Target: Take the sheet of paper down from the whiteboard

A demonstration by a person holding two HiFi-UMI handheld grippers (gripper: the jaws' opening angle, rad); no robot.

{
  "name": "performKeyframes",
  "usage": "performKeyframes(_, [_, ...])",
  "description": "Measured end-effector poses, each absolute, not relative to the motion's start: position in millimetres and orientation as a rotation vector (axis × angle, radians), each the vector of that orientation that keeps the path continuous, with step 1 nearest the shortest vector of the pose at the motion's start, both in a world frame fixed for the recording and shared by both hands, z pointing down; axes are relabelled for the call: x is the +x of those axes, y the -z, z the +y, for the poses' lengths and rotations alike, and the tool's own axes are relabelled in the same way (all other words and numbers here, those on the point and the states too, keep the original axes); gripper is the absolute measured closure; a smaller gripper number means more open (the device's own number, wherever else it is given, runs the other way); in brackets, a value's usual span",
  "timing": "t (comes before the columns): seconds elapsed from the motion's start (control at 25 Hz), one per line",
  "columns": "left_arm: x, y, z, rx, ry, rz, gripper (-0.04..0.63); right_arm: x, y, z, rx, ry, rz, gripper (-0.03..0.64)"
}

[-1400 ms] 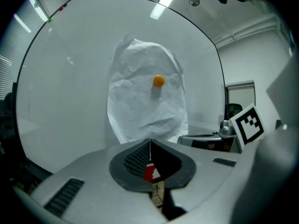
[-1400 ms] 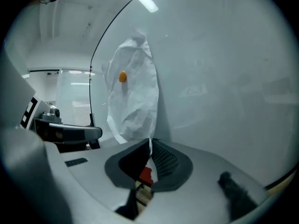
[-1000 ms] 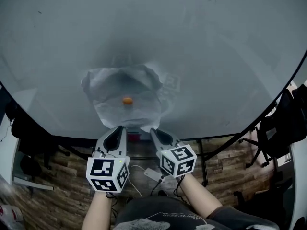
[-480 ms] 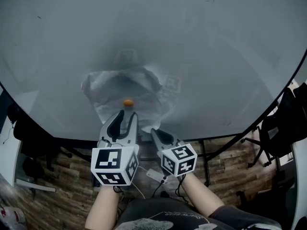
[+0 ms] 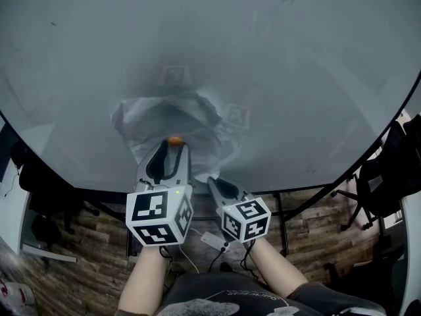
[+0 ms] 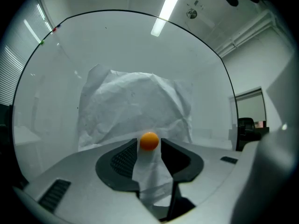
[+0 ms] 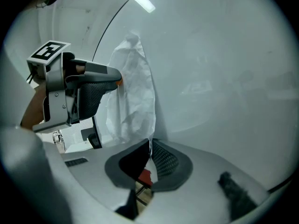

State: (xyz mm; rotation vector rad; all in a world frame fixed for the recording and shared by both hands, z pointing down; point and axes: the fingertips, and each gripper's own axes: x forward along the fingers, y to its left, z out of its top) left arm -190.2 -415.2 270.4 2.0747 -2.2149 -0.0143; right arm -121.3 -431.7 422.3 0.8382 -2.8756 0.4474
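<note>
Left gripper (image 5: 170, 151), jaws just opened wide, flanks the orange magnet (image 6: 149, 141) pinning the crumpled sheet of paper (image 6: 135, 106) near the bottom edge of the whiteboard (image 5: 296, 78). The right gripper (image 7: 150, 146) pinches the sheet's lower edge. A black chair (image 5: 378, 176) stands past the board's right edge.

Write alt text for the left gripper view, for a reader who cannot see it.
The left gripper's jaws, which have just been opening, frame an orange magnet pinning crumpled paper to a whiteboard. Paper shows in the gap between them.
</note>
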Motion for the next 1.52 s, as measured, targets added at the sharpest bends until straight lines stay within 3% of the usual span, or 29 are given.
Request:
performKeyframes(0.84, [-194,-266,-415,2.012,-0.020,-2.318,0.469,-124,-428,-428,0.775,-0.451,-2.879,0.592])
performKeyframes(1.52, [-230,-347,-338,2.001,-0.103,-2.127,0.469,-165,-458,-363,0.632,-0.425,-2.799,0.594])
